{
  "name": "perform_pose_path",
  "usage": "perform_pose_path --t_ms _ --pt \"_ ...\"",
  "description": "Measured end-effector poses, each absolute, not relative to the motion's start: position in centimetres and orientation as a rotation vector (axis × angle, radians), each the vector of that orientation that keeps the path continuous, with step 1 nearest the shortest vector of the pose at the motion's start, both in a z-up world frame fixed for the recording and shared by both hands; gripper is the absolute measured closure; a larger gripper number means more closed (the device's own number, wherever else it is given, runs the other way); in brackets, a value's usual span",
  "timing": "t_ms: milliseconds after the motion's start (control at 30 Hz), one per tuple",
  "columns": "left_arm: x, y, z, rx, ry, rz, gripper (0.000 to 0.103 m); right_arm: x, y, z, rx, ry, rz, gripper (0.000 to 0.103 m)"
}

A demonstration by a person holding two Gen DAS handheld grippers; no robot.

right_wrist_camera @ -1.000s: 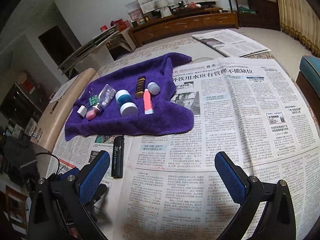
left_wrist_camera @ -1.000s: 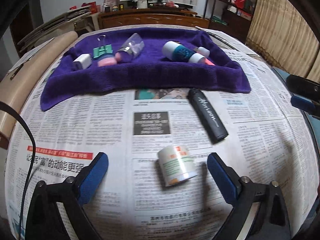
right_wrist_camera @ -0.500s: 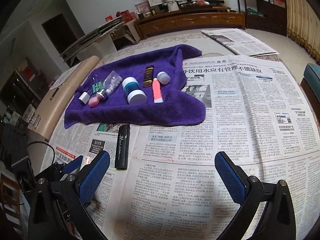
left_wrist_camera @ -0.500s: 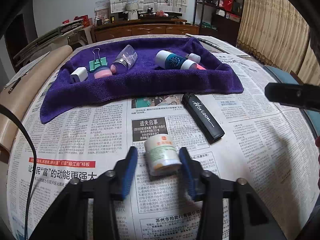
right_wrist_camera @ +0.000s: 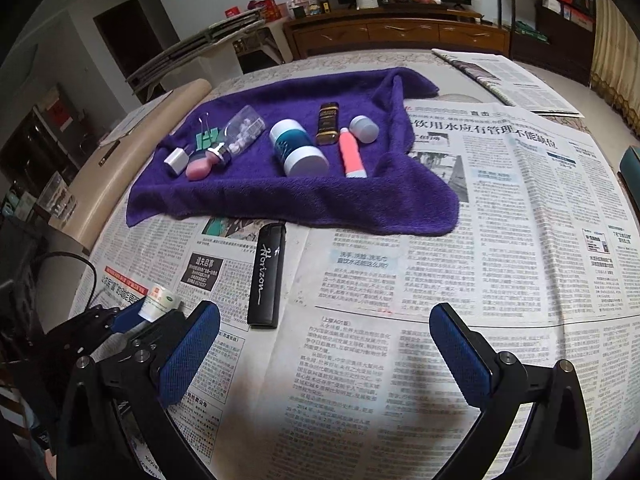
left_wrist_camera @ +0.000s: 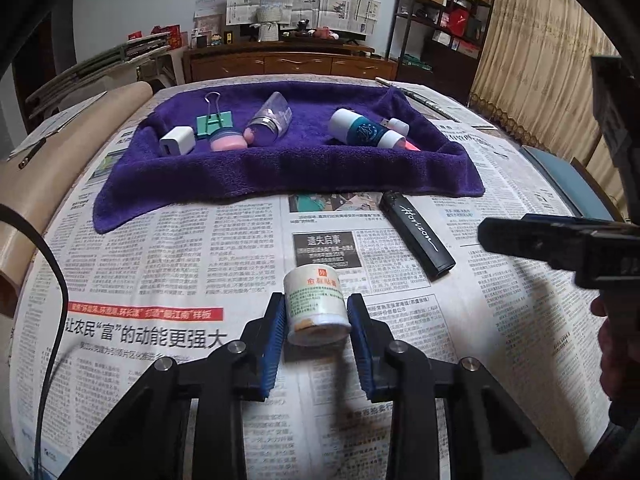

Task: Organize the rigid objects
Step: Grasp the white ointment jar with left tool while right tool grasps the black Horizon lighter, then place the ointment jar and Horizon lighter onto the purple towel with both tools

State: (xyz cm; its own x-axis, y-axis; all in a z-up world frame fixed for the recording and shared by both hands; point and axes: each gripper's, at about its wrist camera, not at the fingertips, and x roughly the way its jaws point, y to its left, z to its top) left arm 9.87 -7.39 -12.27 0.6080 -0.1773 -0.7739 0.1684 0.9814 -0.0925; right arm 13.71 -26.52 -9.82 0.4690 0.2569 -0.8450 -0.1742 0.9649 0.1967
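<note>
Gripping the small white jar (left_wrist_camera: 316, 306), which lies on its side on the newspaper (left_wrist_camera: 168, 248), we have the left gripper (left_wrist_camera: 316, 320) clenched on it, both blue pads touching its sides. We judge this the pick-up step: the jar is seized but not yet lifted, and the next move calls for raising it and carrying it forward onto the purple towel (left_wrist_camera: 280, 172). The right gripper (right_wrist_camera: 324, 344) hangs released, jaws wide, over bare newspaper. The black lighter (left_wrist_camera: 416, 236) lies just ahead and to the right, between jar and towel; we should pass left of it. The towel already holds a white charger (left_wrist_camera: 177, 141), a green binder clip (left_wrist_camera: 214, 120), a pink pot (left_wrist_camera: 227, 142), a clear pill bottle (left_wrist_camera: 269, 120) and a teal-and-white bottle (left_wrist_camera: 362, 131), with open cloth in the middle.
</note>
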Motion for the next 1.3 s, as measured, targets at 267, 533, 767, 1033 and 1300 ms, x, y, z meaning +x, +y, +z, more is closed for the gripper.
perform_pose_path --t_ms 267,533,767,1033,1300 --pt "9.5 -4.5 -11.7 -0.064 0.887 -0.182 0.073 14.6 -23.2 -11.6 0.005 1.032 0.263 0.0" --pt "9.7 -2.0 -11.8 -0.076 0.879 -0.161 0.073 16.3 -21.1 -13.1 -0.052 1.037 0.232 0.005" --pt "9.9 0.7 -12.1 -0.11 0.884 -0.143 0.073 16.0 -18.8 -13.5 -0.158 1.007 0.23 0.011" --pt "10.0 2.2 -12.3 -0.16 0.884 -0.128 0.073 15.9 -18.3 -13.0 -0.163 0.993 0.245 0.044" --pt "9.9 2.2 -12.4 -0.166 0.887 -0.131 0.073 15.6 -18.2 -12.5 -0.155 1.006 0.26 0.081"
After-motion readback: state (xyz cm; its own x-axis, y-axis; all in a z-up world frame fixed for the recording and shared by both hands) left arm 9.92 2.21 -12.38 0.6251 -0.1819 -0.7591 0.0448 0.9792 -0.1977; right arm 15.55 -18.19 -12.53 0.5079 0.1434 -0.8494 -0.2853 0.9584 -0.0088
